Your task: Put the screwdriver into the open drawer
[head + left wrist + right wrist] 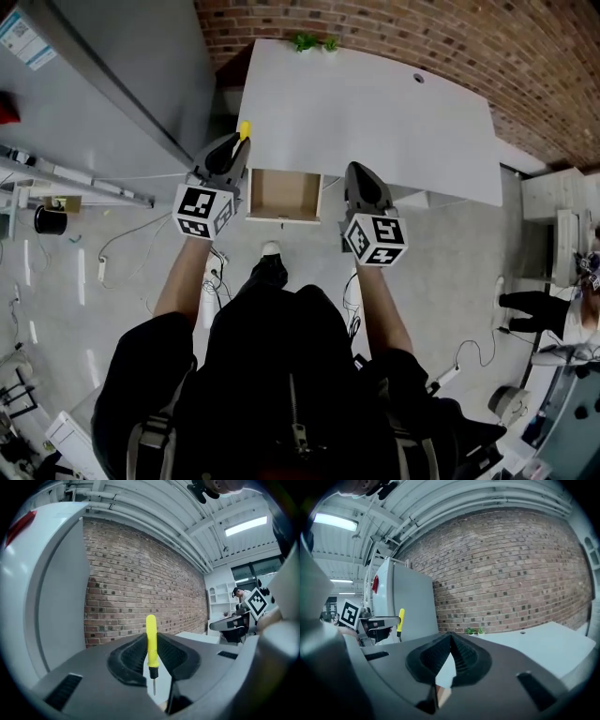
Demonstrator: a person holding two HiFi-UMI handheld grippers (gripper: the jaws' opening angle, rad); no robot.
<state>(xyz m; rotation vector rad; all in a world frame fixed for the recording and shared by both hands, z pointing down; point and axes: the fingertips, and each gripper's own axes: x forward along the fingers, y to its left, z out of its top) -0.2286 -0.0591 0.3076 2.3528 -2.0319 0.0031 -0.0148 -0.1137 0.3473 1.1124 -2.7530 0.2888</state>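
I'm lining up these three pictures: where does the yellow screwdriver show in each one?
Head view: screwdriver upper left of centre, at the tip of the left tongs, left of the open drawer.
Left gripper view: screwdriver at centre, upright, clamped.
Right gripper view: screwdriver small, at left.
Shared landmark: the brick wall.

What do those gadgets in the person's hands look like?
The left hand-held gripper and right hand-held gripper are dark grey, tapering to ribbed black pads. Each carries a white cube with black square markers. The person's sleeves are black.
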